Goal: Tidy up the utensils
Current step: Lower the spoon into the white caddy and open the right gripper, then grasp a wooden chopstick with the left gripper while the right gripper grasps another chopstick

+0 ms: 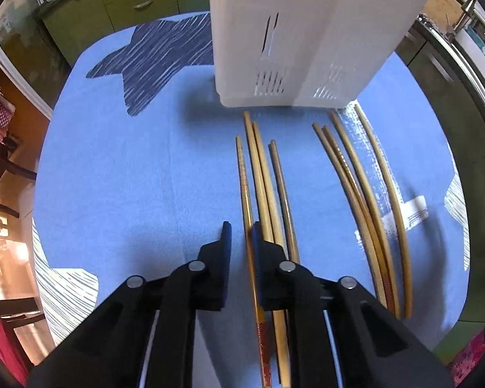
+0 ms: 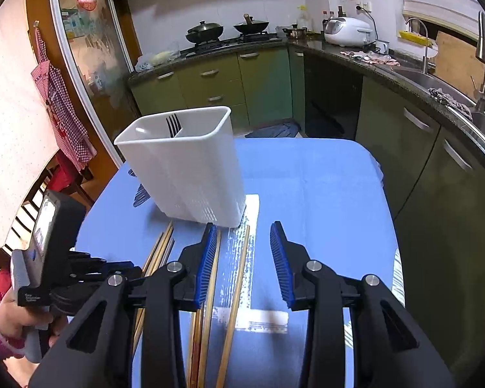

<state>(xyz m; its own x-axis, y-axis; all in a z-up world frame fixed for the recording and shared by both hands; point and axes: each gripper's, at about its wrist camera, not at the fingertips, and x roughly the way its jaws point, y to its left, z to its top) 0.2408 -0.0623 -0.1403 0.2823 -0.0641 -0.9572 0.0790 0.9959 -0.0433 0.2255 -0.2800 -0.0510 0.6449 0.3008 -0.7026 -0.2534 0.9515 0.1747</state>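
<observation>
A white divided utensil holder (image 1: pixel 291 48) (image 2: pixel 184 168) stands on the blue tablecloth (image 1: pixel 129 177), with a black fork (image 2: pixel 173 126) upright inside it. Several wooden chopsticks lie in front of it in a left bunch (image 1: pixel 265 177) and a right bunch (image 1: pixel 362 194). My left gripper (image 1: pixel 241 234) points steeply down over the left bunch. Its jaws stand narrowly apart around the leftmost chopstick (image 1: pixel 242 174), which lies against the right pad with a strip of cloth showing beside it. My right gripper (image 2: pixel 244 225) is open above the right bunch (image 2: pixel 239 274) and holds nothing.
A person's hand (image 2: pixel 6 320) holds the left gripper's handle at the table's left edge. Green cabinets (image 2: pixel 210 87), a stove and a sink counter (image 2: pixel 436 87) surround the table. Chairs (image 1: pixel 3 168) and a red checked apron (image 2: pixel 61 103) are on the left. A white label (image 1: pixel 407 213) lies on the cloth.
</observation>
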